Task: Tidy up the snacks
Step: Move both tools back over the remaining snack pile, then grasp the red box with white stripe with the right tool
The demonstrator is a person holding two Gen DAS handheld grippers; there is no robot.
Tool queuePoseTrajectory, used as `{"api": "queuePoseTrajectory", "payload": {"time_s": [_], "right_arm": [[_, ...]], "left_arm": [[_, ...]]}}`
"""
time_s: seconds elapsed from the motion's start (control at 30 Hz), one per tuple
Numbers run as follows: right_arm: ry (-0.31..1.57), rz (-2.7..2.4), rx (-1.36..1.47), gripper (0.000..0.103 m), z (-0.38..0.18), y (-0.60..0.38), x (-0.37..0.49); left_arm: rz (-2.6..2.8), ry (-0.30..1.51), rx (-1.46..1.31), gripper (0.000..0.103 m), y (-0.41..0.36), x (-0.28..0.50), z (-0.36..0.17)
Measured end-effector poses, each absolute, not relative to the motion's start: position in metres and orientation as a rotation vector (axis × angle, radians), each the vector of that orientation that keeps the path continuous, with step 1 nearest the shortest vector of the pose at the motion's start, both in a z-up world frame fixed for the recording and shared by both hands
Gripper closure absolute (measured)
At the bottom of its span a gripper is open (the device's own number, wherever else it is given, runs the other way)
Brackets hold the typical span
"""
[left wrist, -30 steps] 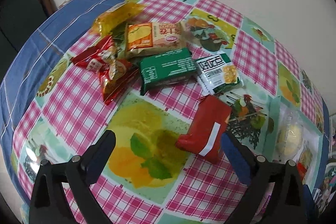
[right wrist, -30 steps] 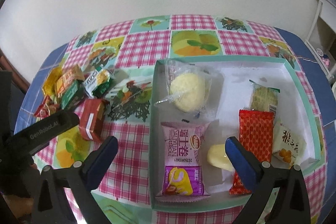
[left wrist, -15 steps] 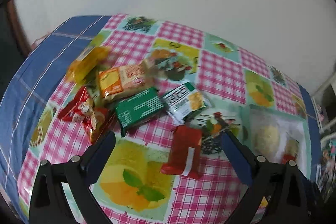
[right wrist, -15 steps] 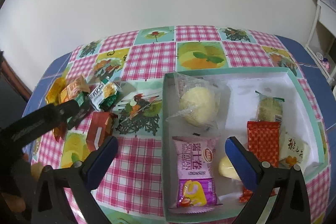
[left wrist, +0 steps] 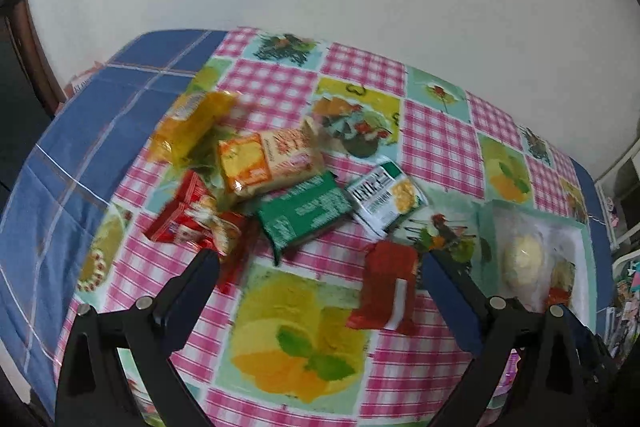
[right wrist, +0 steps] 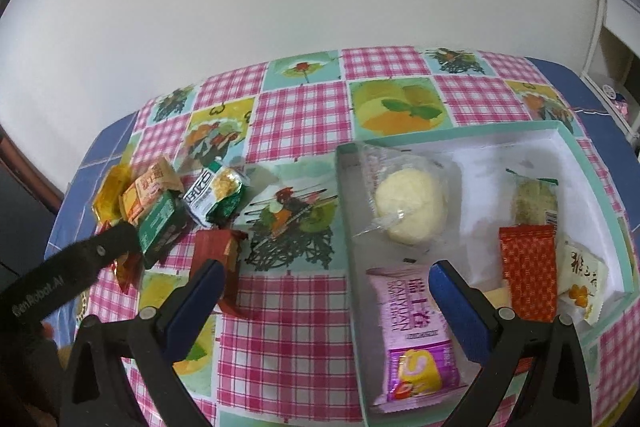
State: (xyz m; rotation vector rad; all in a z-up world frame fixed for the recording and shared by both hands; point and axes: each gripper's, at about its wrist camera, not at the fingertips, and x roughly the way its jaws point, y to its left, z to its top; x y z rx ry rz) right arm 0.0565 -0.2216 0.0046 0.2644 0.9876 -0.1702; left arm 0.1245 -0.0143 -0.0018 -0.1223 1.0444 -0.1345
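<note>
The red packet (left wrist: 386,287) lies loose on the tablecloth (left wrist: 300,331), at 3 o'clock inside the left gripper (left wrist: 320,263) — jaws spread, empty. Next: close on it, carry toward the box (right wrist: 348,227). Right gripper (right wrist: 326,271) spread, empty.

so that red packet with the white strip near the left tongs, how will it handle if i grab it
The red packet looks like a thin foil wrapper, so probably light and likely to crumple rather than stay stiff. Its glossy surface may slip between the left tongs, which are open. It lies flat on the tablecloth, so it shouldn't roll.
</note>
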Motion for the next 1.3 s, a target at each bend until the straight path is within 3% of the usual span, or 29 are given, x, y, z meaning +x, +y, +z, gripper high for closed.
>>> {"api": "queuePoseTrajectory", "payload": {"time_s": [0.43,1.3], "right_arm": [[1.035,-0.123,0.253,0.0,-0.009,-0.193,0.077],[1.14,-0.024,0.171,0.0,-0.048,-0.136,0.102]], "left_arm": [[-0.087,1.032,0.035,0.003,0.006,0.144,-0.008],[0.016,1.148,-0.076,0.003,0.062,0.178,-0.052]]}}
